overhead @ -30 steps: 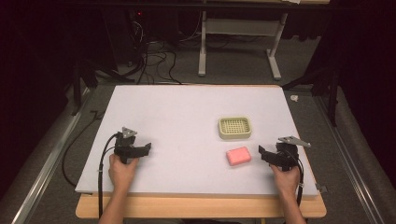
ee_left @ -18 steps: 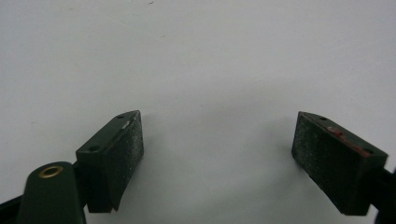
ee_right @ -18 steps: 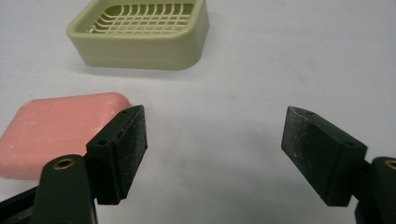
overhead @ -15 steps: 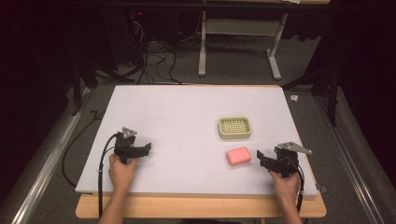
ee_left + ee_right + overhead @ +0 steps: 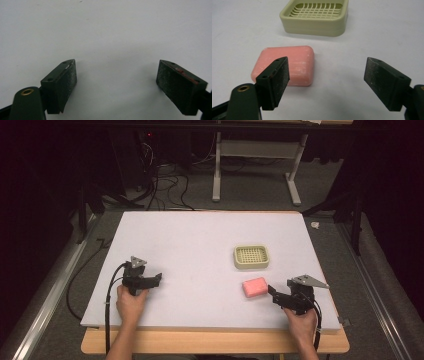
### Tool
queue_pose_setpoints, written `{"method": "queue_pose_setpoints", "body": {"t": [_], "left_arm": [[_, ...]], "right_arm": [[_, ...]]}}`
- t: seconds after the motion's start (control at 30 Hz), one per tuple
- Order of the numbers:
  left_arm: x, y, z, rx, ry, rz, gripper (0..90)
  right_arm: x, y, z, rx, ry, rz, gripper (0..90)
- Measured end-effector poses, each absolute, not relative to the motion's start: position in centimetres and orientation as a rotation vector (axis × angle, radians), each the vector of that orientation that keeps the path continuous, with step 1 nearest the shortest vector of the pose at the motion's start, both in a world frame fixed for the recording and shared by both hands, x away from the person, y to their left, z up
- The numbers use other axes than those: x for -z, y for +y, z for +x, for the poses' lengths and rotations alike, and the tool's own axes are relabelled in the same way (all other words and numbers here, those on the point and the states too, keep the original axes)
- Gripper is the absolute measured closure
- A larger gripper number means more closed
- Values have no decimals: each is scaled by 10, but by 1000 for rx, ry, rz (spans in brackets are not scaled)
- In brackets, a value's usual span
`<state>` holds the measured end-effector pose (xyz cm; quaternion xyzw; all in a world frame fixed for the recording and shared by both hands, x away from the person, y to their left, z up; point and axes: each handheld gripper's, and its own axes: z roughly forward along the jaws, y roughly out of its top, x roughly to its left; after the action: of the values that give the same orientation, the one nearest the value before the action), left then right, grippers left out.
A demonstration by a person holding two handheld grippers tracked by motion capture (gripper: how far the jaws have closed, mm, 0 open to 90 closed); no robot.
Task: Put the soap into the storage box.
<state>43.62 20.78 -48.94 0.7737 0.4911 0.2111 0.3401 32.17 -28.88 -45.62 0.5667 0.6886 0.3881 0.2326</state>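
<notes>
Right gripper (image 5: 272, 292) has swung toward the soap bar (image 5: 254, 287), jaws wide open, holding nothing.
One pink soap bar lies near the mat's (image 5: 200, 240) front edge; one green dish (image 5: 251, 257) at its 12 o'clock; left gripper (image 5: 157, 279) open, empty, open mat around.

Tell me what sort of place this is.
Probably a lab or recording workspace, not a home. A white-covered table stands in a dark room, cables lie tangled on the floor behind it, and a person works with two hand-held grippers, left gripper and right gripper, near a soap and dish.
</notes>
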Motion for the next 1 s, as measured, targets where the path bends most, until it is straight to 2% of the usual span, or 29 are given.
{"method": "queue_pose_setpoints", "body": {"t": [0.27, 1.0], "left_arm": [[489, 208, 436, -549, 1278, 2014, 171], [489, 208, 436, -544, 1279, 2016, 171]], "right_arm": [[454, -272, 323, -1046, 1931, 1520, 158], [460, -226, 343, -998, 2036, 1441, 121]]}}
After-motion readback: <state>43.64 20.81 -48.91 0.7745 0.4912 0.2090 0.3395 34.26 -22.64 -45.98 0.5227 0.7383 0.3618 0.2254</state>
